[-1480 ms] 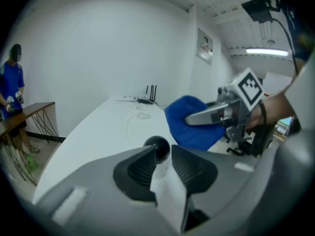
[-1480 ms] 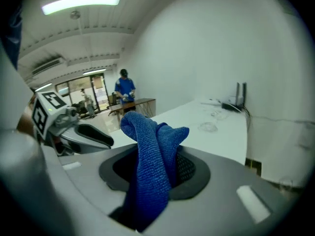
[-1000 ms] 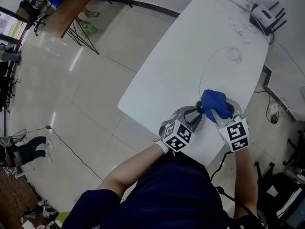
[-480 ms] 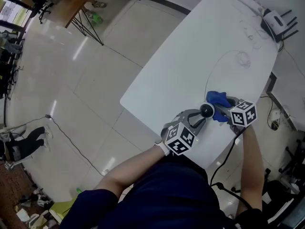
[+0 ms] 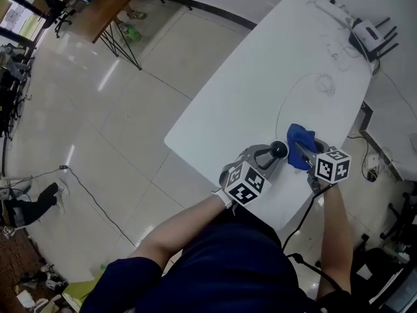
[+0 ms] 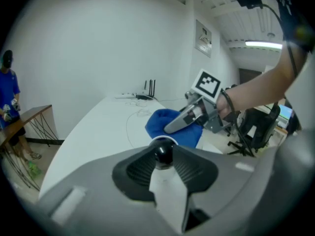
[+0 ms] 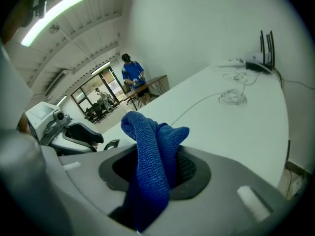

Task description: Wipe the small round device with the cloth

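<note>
White table, near edge: I see the left gripper clamped on the small round device, which is black. Right gripper pinches the blue cloth, bunched up between its jaws, just beside the device; contact unclear. Router at the far end.

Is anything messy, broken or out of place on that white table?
Nothing looks spilled or broken. The only untidy spot is the far end of the white table, where a thin white cable lies in loose loops and a small tangle near the router. The blue cloth and the small round device are gripped, not lying loose.
</note>
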{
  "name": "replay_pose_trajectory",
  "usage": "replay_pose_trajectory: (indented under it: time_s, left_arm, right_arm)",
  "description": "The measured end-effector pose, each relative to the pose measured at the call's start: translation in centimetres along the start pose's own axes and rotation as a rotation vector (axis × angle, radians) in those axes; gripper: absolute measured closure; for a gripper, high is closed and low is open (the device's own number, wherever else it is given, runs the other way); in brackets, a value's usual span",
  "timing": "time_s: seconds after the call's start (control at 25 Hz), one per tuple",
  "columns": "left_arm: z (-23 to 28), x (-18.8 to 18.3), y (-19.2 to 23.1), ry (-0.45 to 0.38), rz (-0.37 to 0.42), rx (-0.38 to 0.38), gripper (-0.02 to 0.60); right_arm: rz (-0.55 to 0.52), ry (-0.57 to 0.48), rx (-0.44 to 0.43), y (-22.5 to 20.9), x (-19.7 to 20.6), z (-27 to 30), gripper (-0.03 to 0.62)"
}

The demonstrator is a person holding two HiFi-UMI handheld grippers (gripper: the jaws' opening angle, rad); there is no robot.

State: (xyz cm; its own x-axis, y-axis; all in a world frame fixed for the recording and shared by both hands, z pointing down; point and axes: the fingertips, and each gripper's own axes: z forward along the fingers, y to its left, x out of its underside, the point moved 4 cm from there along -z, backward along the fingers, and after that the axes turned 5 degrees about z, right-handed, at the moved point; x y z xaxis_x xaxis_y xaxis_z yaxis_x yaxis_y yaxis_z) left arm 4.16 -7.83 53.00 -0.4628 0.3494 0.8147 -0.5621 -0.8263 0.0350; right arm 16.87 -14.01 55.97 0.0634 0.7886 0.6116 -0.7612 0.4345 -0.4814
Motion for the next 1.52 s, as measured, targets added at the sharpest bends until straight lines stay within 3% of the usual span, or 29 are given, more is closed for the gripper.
replay_pose_trajectory:
  time_s: [0.28, 0.52, 0.72, 0.96, 1.08, 1.28, 1.52]
  left_arm:
    - [0.0, 0.2, -0.8, 0.013, 0.045, -0.011, 0.471]
    - [0.2, 0.1, -1.4, 0.033, 0.063, -0.013, 0.471]
    - [0.4, 0.1, -0.9, 0.051, 0.079, -0.034, 0.471]
    - [0.7, -0.1, -0.1, 0.051, 0.076, -0.056, 0.434]
    - [0.8, -0.2, -0.2, 0.051, 0.073, -0.041, 0.433]
    - [1.1, 0.2, -0.5, 0.08, 0.089, -0.023, 0.413]
    - [1.4, 1.0, -0.6, 0.096, 0.081, -0.018, 0.414]
  right_arm:
    - [-0.235, -0.19, 0.046, 7.7, -2.8, -5.5, 0.439]
    - [-0.355, -0.14, 0.064, 10.2, -0.5, -3.4, 0.439]
    - [-0.281, -0.129, 0.064, 8.3, -0.7, -2.8, 0.439]
    - [0.028, -0.161, 0.008, 3.2, -1.6, -3.0, 0.439]
    - [0.127, -0.158, 0.016, 0.6, -1.0, -2.7, 0.439]
    - [0.163, -0.093, 0.055, -2.1, 1.1, -0.9, 0.439]
    - [0.207, -0.055, 0.008, -0.9, 3.2, 1.1, 0.439]
